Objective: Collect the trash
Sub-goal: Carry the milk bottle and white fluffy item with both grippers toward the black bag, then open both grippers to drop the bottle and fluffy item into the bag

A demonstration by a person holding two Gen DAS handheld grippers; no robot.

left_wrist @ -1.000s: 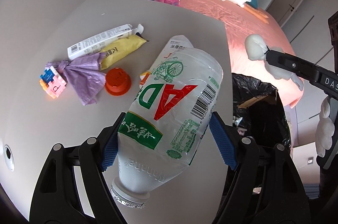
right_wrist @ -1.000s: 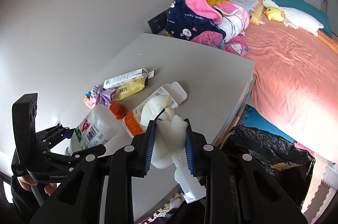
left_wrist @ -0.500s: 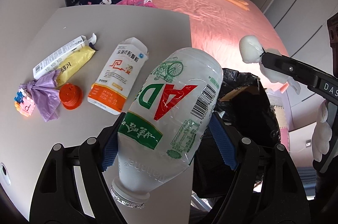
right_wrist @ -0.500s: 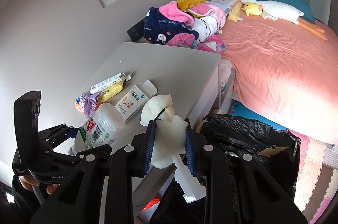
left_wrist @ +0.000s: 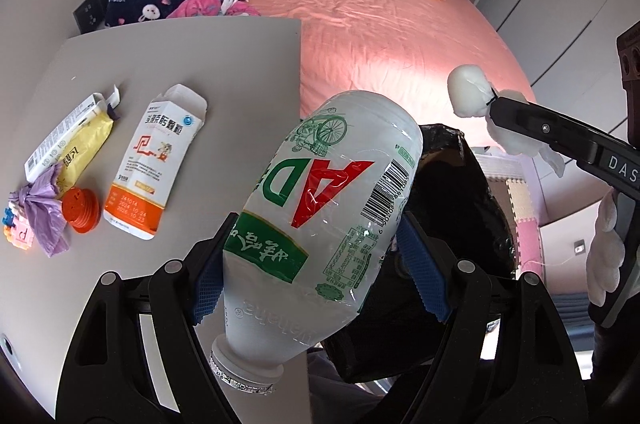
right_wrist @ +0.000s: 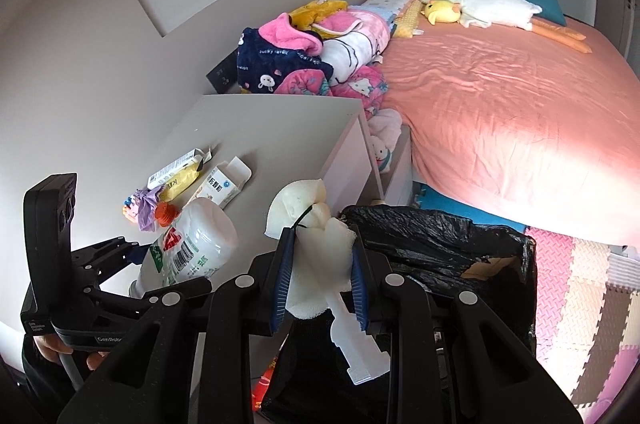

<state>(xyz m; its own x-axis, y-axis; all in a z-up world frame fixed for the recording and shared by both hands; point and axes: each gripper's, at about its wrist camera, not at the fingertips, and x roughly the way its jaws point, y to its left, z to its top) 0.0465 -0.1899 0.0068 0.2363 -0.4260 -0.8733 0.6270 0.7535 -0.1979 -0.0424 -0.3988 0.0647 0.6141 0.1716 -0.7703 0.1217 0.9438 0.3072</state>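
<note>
Left gripper clamped on a white plastic bottle, blue pads pressed against both sides of its lower body, neck pointing back toward the camera, capless, base tilted up and away. Bottle held in the air at the table edge, partly over the black-lined trash bin standing on the floor between table and bed. Right gripper closed on a lump of white foam, squeezed between its blue pads, a rounded piece sticking up above the fingers and a flat strip hanging below. Foam held above the near rim of the bin, close beside the bottle. On the table, well apart from both grippers: an orange-and-white medicine box lying flat with its flap open, an orange cap just beside it, a crumpled purple bag touching a small stack of coloured blocks, and a yellow packet lying against a white carton. Plush toys and bundled clothes on the bed behind.
</note>
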